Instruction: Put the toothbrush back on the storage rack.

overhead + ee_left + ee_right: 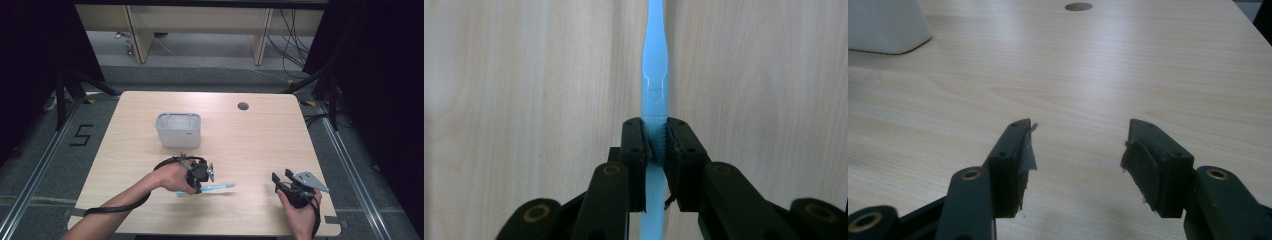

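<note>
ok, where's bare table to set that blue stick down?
Bare: wide strip between right gripper and bin, up to the hole; also the table's left side beside the bin. Crowded: near edge by left gripper, shut on the stick.

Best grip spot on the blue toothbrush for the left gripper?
Mid-handle, from above, jaws across the narrow width. The blue toothbrush lies flat on the table, long and thin, so only its two slim sides offer purchase. The left gripper is shut on it that way, at the flat handle section.
</note>
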Available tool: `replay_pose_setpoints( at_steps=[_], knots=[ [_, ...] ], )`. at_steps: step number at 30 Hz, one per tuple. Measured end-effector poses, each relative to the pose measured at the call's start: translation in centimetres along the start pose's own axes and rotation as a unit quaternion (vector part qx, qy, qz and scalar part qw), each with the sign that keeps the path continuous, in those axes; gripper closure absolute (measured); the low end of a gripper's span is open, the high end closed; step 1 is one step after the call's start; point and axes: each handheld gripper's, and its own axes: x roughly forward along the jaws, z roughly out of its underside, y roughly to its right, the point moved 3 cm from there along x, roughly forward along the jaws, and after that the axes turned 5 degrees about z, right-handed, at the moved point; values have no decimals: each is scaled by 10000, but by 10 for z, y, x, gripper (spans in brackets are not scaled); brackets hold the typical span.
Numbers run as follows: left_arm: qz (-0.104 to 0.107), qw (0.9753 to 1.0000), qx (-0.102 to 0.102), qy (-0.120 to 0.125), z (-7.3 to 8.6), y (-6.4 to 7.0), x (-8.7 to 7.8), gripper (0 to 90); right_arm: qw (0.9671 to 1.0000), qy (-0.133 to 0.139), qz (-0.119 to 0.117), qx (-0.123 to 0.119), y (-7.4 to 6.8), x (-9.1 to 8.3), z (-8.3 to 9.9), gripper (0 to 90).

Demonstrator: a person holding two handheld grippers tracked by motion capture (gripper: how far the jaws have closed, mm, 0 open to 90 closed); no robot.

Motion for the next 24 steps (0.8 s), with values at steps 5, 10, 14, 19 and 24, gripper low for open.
replay_pose_setpoints(
  at_steps=[5, 10, 14, 19, 24],
  knots=[
    [-163, 9986, 3, 497, 3, 2, -13, 788, 10000, -1, 14, -39, -1, 0, 0, 447],
    [-428, 9917, -60, 1211, 7, 2, -24, 788, 9998, -99, 7, 175, -6, -1, 1, 447],
    [-510, 9812, -173, 1852, 11, 3, -28, 788, 10000, 39, 0, -5, -2, 1, 0, 447],
    [-703, 9691, -170, 2360, 20, 3, -27, 788, 9998, -21, -33, 194, -6, 1, 1, 448],
    [-846, 9535, -375, 2869, 27, 8, -24, 788, 10000, 25, 13, 12, -1, 1, 0, 449]
  ],
)
